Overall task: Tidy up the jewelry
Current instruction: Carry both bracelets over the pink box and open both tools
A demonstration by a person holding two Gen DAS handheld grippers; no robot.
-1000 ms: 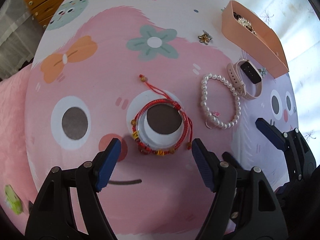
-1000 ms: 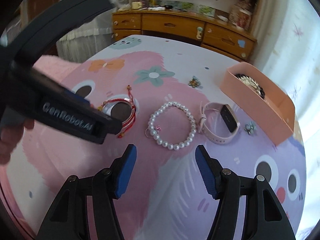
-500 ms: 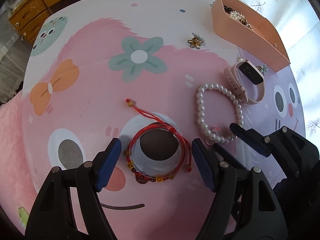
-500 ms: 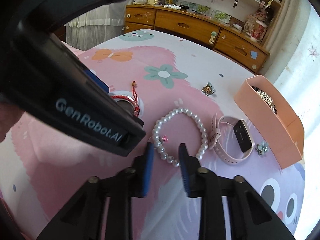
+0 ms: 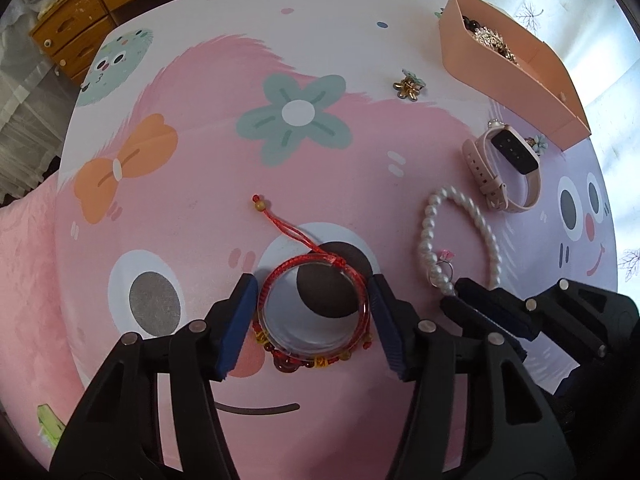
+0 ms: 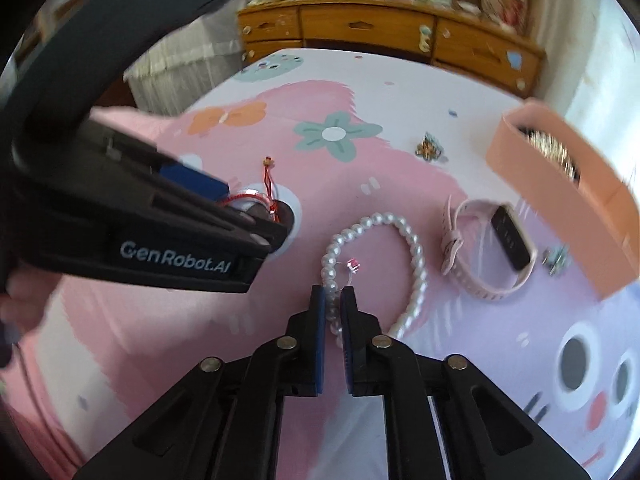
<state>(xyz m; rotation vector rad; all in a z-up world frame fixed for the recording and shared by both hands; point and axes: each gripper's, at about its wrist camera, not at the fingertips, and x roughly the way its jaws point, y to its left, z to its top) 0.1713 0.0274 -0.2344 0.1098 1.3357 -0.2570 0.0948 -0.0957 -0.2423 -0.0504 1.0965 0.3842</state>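
Observation:
A red cord bracelet [image 5: 280, 276] with orange beads, wrapped around a clear bangle, lies between the fingers of my left gripper [image 5: 312, 280]. The jaws are closing and the pads stand close to its sides, with a sliver of gap visible. My right gripper [image 6: 331, 298] is shut on the near end of the white pearl bracelet [image 6: 416, 252], and pearls show between its blue pads. In the left wrist view the right gripper [image 5: 456, 292] rests at the lower end of the pearl bracelet [image 5: 430, 216]. A small ring with a pink stone [image 6: 353, 266] lies inside the pearl loop.
A pink watch [image 5: 480, 168] lies right of the pearls, beside a peach box [image 5: 500, 76] holding jewelry. A gold flower charm [image 5: 408, 86] and a small blue charm [image 5: 538, 144] lie loose on the cartoon-print mat. A wooden dresser [image 6: 360, 28] stands beyond the table.
My left gripper came down around the red bracelet and its fingers narrowed. My right gripper moved to the pearl bracelet and went from wide open to shut on its near end.

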